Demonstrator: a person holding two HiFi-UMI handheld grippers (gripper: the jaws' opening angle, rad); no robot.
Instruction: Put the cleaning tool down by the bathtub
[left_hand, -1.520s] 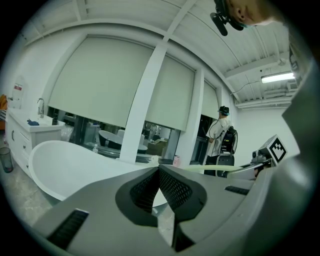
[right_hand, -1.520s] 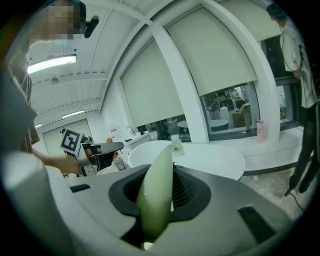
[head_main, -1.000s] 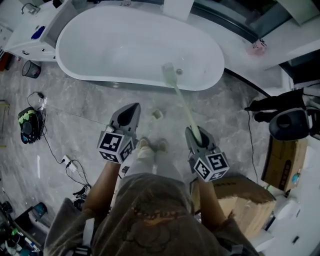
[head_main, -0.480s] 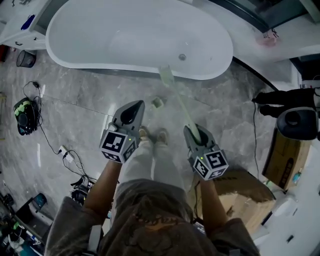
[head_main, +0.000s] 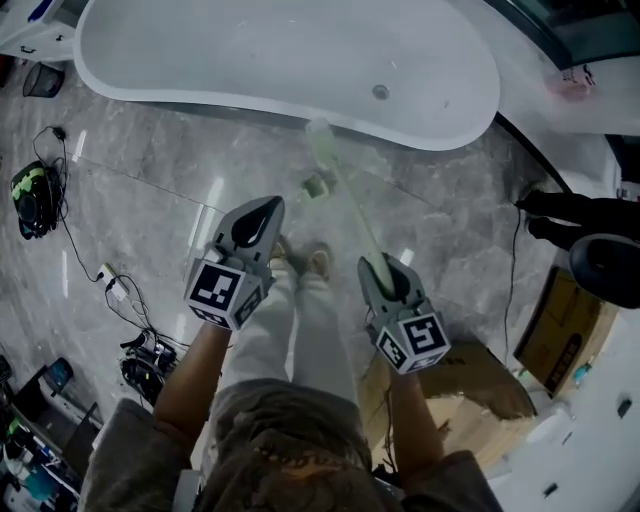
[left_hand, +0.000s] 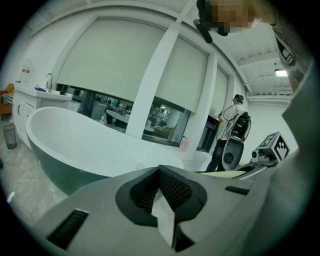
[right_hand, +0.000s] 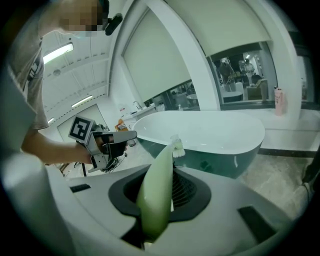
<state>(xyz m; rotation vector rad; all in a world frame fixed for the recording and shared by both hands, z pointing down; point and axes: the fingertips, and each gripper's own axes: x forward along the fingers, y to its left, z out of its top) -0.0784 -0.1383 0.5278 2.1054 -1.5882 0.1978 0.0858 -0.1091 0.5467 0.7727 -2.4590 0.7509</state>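
Grey marbled floor (head_main: 150, 180) fills most of the head view, with a white oval bathtub (head_main: 200, 60) across the top. A person stands facing the tub, both arms forward, shoes (head_main: 300, 262) together on the floor. The left gripper (head_main: 260, 212) points at the tub and carries nothing. The right gripper (head_main: 379, 268) holds the near end of a pale green long-handled brush (head_main: 350, 200). The handle runs up and to the left, and the brush head sits just in front of the tub's near wall. Whether the head touches the floor or the tub cannot be told from this angle. A small pale object (head_main: 318, 186) lies on the floor just beside the handle. Cables (head_main: 110, 290) trail at the left and a cardboard box (head_main: 480, 375) stands behind the person's right arm.

Left gripper view: the jaws are drawn together at the tips with nothing between them — only a sliver of floor shows lower down. Beyond them stands the tub under large blinds (left_hand: 115, 65), and another person (left_hand: 230, 127) stands in the far right background.

Right gripper view: the jaws are clamped on the brush handle, which rises from between the pads — its white bristle end shows against the tub's dark outer wall. The left gripper is seen at the left, well apart from the brush.
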